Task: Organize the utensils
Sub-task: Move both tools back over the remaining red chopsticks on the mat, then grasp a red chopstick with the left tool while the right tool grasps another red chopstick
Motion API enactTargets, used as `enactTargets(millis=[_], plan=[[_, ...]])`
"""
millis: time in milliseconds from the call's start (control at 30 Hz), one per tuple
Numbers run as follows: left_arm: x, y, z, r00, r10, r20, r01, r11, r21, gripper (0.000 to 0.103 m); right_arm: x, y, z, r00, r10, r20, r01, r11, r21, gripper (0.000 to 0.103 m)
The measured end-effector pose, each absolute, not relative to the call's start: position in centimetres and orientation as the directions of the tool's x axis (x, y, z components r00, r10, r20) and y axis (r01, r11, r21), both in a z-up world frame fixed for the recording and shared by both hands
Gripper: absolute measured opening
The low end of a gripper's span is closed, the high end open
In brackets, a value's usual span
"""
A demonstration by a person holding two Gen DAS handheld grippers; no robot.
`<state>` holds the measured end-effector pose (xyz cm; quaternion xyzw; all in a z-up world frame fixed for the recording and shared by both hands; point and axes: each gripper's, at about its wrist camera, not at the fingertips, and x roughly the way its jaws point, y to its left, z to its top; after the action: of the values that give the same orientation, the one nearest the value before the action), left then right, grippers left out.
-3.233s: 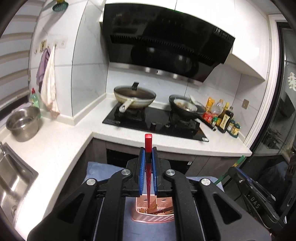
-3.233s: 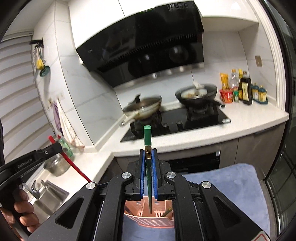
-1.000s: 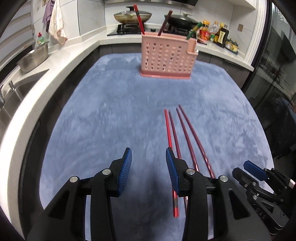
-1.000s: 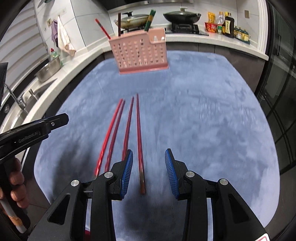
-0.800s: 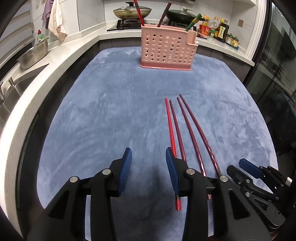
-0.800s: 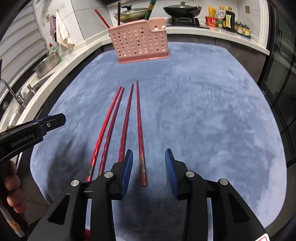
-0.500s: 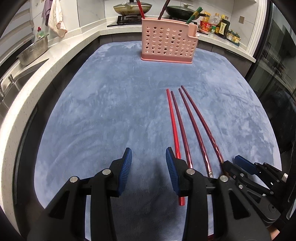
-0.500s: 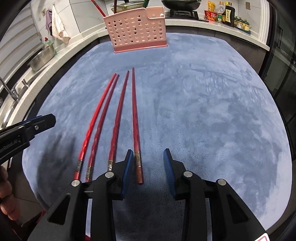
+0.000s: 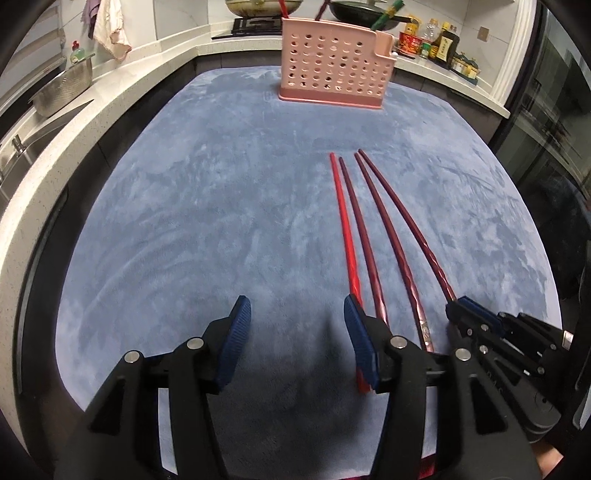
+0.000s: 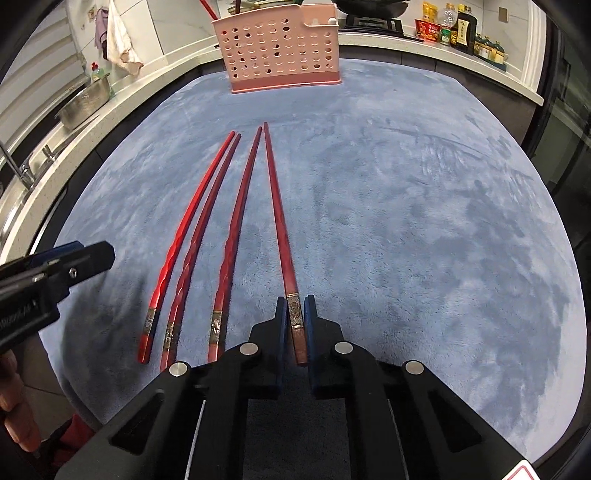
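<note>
Right gripper [image 10: 295,314]: pressed together on the butt end of the rightmost chopstick [image 10: 279,218]; half a second ago its jaws stood apart astride that same end; the stick lies flat on the mat [image 10: 424,221], not yet lifted. Judgement: grasp made, so lift and carry to the holder come next.

Left gripper [image 9: 295,332]: spread, empty; low over the mat, as half a second ago; its right finger [image 9: 360,343] overlaps the butt of the bright red stick [image 9: 345,225], contact not clear.

Sticks on mat: four, side by side, near-parallel; from the right gripper, the held one straight ahead, dark stick [image 10: 236,221] just to its left, next dark stick [image 10: 199,229] and the bright red one further left; the last two nearly touching along their length.

Axis: long axes run straight away from both grippers; thin tips point at the holder, thick banded butts toward the grippers; tips of the right pair converge.

Holder [image 10: 280,51]: pink, perforated, upright at the far edge of the mat, well ahead of both grippers; a red stick, a dark stick and a green one [image 9: 386,14] already stand in it, leaning. Judgement: roughly part done; four left.
</note>
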<state>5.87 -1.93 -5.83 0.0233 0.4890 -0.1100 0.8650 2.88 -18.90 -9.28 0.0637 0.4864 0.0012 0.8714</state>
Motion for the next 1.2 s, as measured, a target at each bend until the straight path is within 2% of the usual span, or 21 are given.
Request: enactTargets(millis=[667, 1200], plan=[[4.8, -3.7, -8.9, 0.407, -0.194, -0.893, 0.268, 0.96, -0.086, 0.05, 0.6, -20.4, -9.2, 0.512, 0.088, -0.855, 0.12, 0.978, 0.173, 0.008], [4.6, -4.3, -9.6, 0.41, -0.182, -0.894, 0.286, 0.956, -0.063, 0.051, 0.5, -20.3, -9.4, 0.509, 0.085, -0.857, 0.118, 0.979, 0.167, 0.008]])
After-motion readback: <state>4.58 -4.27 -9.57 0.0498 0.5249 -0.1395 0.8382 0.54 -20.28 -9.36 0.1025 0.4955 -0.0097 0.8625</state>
